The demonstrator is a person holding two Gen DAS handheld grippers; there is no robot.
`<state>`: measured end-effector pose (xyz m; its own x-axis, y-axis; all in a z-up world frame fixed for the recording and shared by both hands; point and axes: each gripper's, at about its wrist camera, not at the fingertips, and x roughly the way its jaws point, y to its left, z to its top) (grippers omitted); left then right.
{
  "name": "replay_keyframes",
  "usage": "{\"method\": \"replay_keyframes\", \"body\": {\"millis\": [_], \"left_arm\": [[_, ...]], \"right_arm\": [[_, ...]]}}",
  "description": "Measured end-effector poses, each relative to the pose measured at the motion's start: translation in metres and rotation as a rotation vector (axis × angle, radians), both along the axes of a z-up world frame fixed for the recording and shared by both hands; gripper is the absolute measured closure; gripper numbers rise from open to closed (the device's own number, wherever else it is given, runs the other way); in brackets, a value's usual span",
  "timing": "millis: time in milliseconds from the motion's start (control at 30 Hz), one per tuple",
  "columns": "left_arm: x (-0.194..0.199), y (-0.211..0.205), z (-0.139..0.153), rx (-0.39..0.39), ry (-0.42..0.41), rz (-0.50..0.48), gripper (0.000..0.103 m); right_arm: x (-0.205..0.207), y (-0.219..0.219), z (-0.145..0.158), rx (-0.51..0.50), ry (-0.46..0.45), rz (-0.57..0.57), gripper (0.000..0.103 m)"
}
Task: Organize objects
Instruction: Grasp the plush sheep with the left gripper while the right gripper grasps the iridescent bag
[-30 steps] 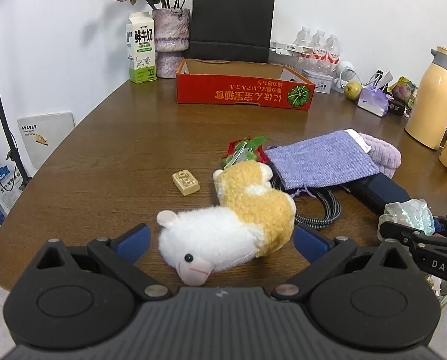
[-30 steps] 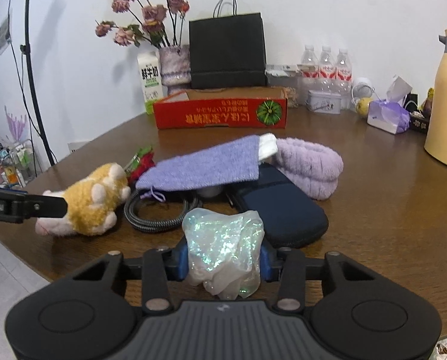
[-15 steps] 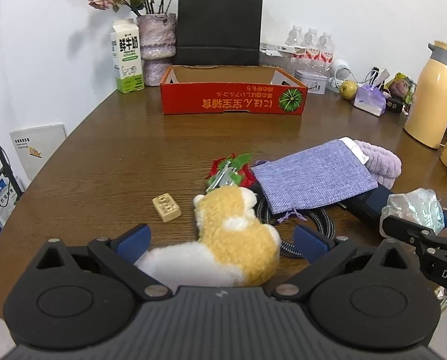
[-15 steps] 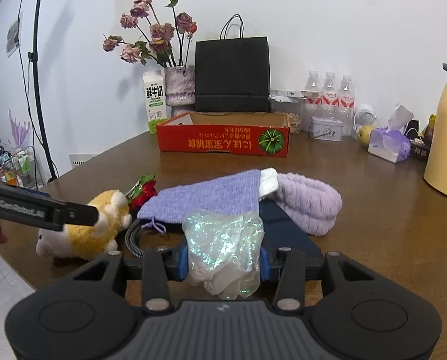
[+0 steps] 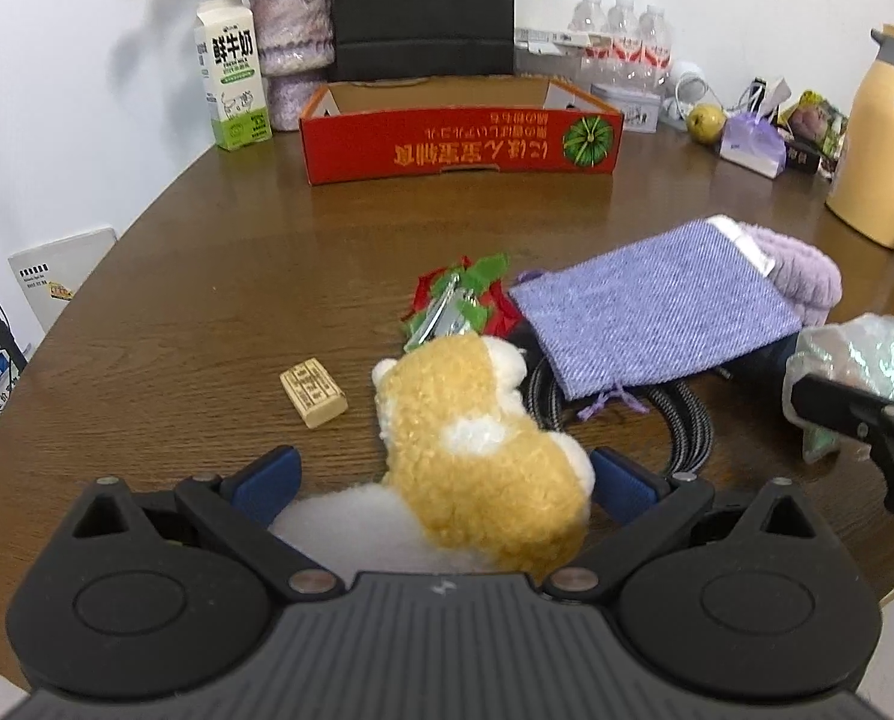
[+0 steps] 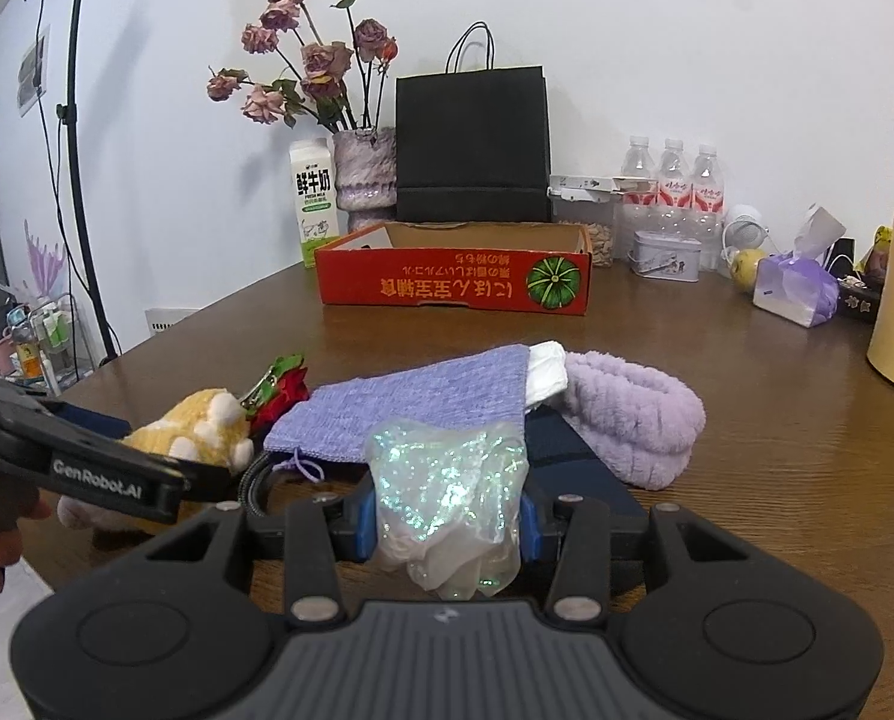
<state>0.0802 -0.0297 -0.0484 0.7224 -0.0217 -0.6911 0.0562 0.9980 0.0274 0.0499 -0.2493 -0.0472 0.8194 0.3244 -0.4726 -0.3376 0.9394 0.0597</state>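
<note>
Between left gripper [image 5: 444,474] fingers, spread wide: plush toy [image 5: 483,450], straddled for pickup, ungripped. Right gripper [image 6: 444,525] fingers clamp iridescent wrap [image 6: 447,498], lifted; red box [image 6: 456,279] at 12 o'clock likely destination.

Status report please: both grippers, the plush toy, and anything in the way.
Left gripper open, straddling plush toy on table. Right gripper shut on iridescent bag. Braided cable and small block flank the toy.
</note>
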Motion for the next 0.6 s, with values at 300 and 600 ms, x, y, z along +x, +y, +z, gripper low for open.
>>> {"method": "replay_keyframes", "body": {"millis": [300, 600], "left_arm": [[0.004, 0.001, -0.008, 0.006, 0.022, -0.042, 0.000], [0.003, 0.009, -0.003, -0.057, 0.034, -0.078, 0.031]], "right_arm": [[0.009, 0.005, -0.003, -0.012, 0.010, 0.011, 0.061], [0.013, 0.012, -0.001, -0.027, 0.008, 0.012, 0.061]]}}
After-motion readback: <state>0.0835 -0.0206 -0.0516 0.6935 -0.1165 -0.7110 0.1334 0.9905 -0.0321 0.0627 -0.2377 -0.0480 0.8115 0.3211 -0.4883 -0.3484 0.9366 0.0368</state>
